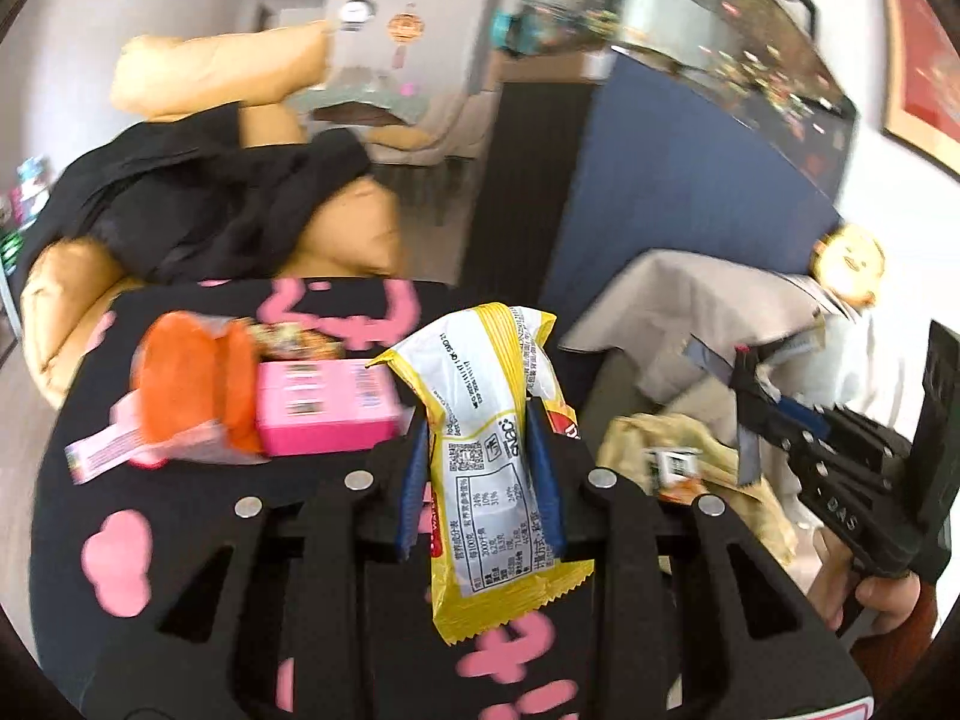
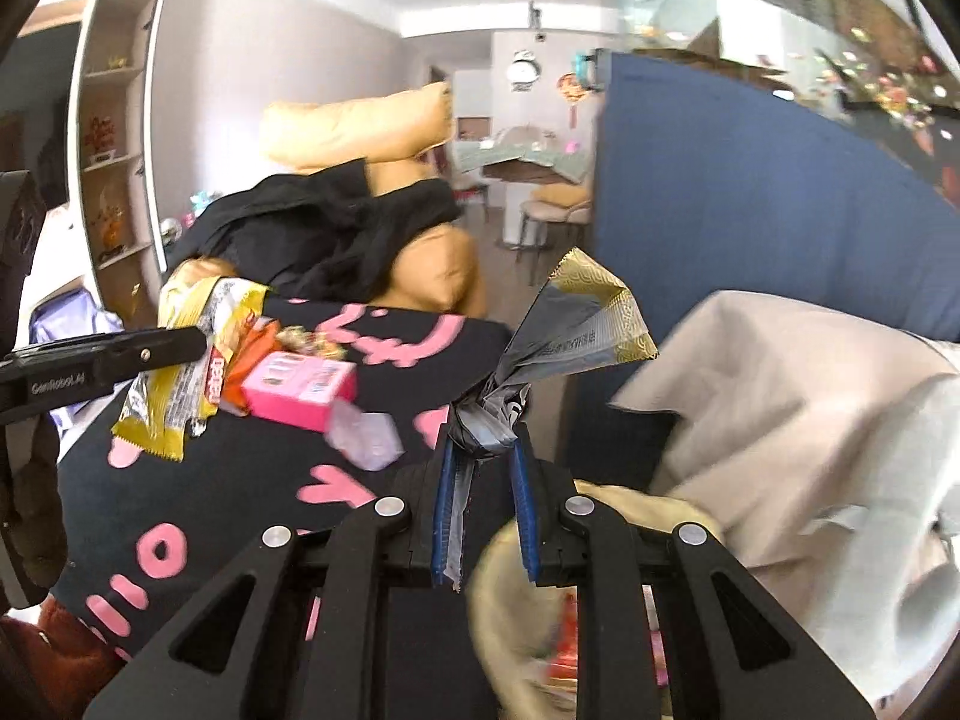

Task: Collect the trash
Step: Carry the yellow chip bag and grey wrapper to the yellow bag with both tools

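Black linkage arms fill the foreground of each wrist view, and both tools are loaded. Left gripper [image 1: 483, 468]: pads clamped across the middle of a yellow-and-white snack wrapper [image 1: 498, 456], which hangs free at both ends above the black cushion with pink markings [image 1: 180, 540] — a mid-body grip that keeps the limp film from sliding out. Right gripper [image 2: 483, 480]: pads clamped on the twisted neck of a grey-and-gold foil wrapper [image 2: 576, 324], the crumpled top fanning out above the jaws; the bunched neck gives the pads the firmest purchase.

Remaining trash lies on the cushion: a pink carton [image 1: 327, 414], an orange packet [image 1: 192, 390] just beside it, and a small clear wrapper [image 2: 369, 438] near the carton. A beige bag [image 1: 678, 462], open and already holding scraps, sits beside the cushion — judged to be the collection point, so each wrapper probably goes there next.
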The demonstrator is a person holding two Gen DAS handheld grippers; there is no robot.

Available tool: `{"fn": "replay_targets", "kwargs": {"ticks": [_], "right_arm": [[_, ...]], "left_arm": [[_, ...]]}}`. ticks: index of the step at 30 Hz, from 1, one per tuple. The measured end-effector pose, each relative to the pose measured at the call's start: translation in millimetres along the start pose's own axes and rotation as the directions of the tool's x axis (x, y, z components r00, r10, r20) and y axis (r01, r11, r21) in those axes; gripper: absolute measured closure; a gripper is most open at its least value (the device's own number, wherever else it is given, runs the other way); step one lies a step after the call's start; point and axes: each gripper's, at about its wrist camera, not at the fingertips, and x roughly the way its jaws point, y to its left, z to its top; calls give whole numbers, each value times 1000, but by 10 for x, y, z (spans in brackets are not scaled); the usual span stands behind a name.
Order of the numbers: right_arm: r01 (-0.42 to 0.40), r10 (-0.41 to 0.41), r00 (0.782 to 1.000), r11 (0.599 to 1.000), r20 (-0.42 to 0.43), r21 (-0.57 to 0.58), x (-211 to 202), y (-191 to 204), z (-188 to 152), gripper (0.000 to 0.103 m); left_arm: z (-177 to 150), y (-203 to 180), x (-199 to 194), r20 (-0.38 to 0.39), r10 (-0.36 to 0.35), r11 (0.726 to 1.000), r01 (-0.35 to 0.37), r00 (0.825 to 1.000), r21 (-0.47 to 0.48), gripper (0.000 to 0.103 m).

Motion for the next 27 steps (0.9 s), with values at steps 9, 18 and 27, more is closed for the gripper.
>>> {"fn": "replay_targets", "kwargs": {"ticks": [9,18,27], "right_arm": [[107,-107,994,992,-9,70,-230,-821,-300,84],[205,-204,979,966,-21,155,-370,-1549,-535,84],[188,-183,982,959,-41,211,-291,-1723,-718,84]], "left_arm": [[-37,-937,626,-141,-169,980,182,975,85,74],[-260,-1663,1348,-274,-272,945,310,922,105,72],[-533,-1783,1845,-396,-316,929,366,862,56,54]]}}
